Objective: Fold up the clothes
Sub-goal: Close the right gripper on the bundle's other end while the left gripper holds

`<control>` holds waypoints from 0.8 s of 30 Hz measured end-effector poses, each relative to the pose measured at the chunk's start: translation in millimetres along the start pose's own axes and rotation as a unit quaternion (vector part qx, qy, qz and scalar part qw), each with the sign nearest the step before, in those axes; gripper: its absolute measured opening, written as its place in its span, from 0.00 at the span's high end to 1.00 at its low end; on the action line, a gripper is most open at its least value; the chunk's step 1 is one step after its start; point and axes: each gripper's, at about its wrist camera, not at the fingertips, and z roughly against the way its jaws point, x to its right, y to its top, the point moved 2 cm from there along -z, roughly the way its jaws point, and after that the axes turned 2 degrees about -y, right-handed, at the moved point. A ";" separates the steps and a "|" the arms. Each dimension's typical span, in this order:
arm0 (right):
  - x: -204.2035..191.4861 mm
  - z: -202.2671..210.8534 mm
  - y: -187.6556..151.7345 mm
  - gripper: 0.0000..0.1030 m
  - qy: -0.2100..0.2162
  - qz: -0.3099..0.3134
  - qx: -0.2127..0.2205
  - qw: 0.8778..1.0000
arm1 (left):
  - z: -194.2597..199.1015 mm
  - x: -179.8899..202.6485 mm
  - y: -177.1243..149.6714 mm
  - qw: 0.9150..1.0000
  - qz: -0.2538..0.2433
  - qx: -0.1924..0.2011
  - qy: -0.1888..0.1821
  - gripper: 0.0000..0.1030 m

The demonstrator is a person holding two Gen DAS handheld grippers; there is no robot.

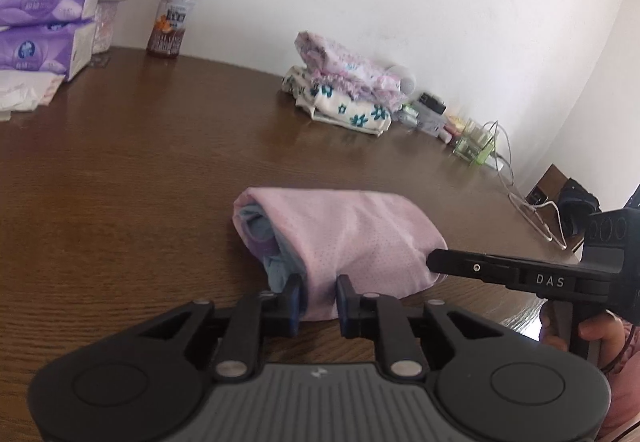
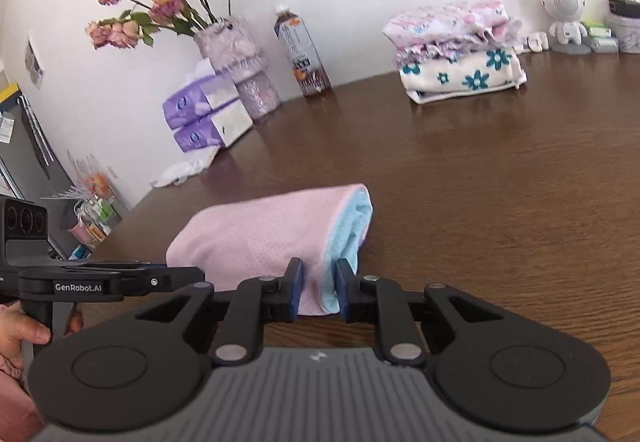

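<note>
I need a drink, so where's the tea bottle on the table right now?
The tea bottle stands upright at the table's far edge against the wall, between the vase of dried roses on its left and the stack of folded clothes on its right in the right wrist view.

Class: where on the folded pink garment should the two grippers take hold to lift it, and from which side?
Grip the pink garment along its near edge, one gripper toward each open end, coming low from the front. Layers lie stacked there, so pinching catches them all.
</note>
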 end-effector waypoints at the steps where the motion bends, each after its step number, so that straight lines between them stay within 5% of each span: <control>1: 0.2 1.3 0.5 0.83 0.007 -0.002 0.001 1.000 | 4.1 0.5 1.6 1.000 0.003 0.009 -0.001 0.65; 3: -0.6 9.0 3.2 0.76 0.023 -0.004 0.016 1.000 | 13.9 -0.6 7.1 0.999 0.018 0.031 0.003 0.26; 6: -0.9 21.3 11.6 0.48 0.032 -0.005 0.039 0.999 | 23.6 -5.4 16.3 0.997 0.049 0.053 0.012 0.16; 9: 5.9 17.7 20.7 0.33 0.028 -0.030 0.027 0.999 | 16.9 -20.2 26.4 0.992 0.119 0.033 0.032 0.05; 12: 19.9 1.9 30.4 0.28 0.031 -0.081 -0.009 0.996 | 7.1 -33.4 32.4 0.985 0.163 0.010 0.057 0.05; 20: 39.6 -26.2 40.5 0.28 0.050 -0.141 -0.054 0.987 | -9.7 -45.8 37.3 0.979 0.202 -0.008 0.024 0.07; 22: 41.7 -29.9 40.4 0.28 0.052 -0.147 -0.061 0.986 | -12.5 -42.6 36.7 0.981 0.192 -0.010 0.021 0.11; 24: 44.8 -33.1 38.6 0.31 0.055 -0.156 -0.068 0.984 | -17.4 -41.3 36.1 0.981 0.194 -0.016 0.011 0.28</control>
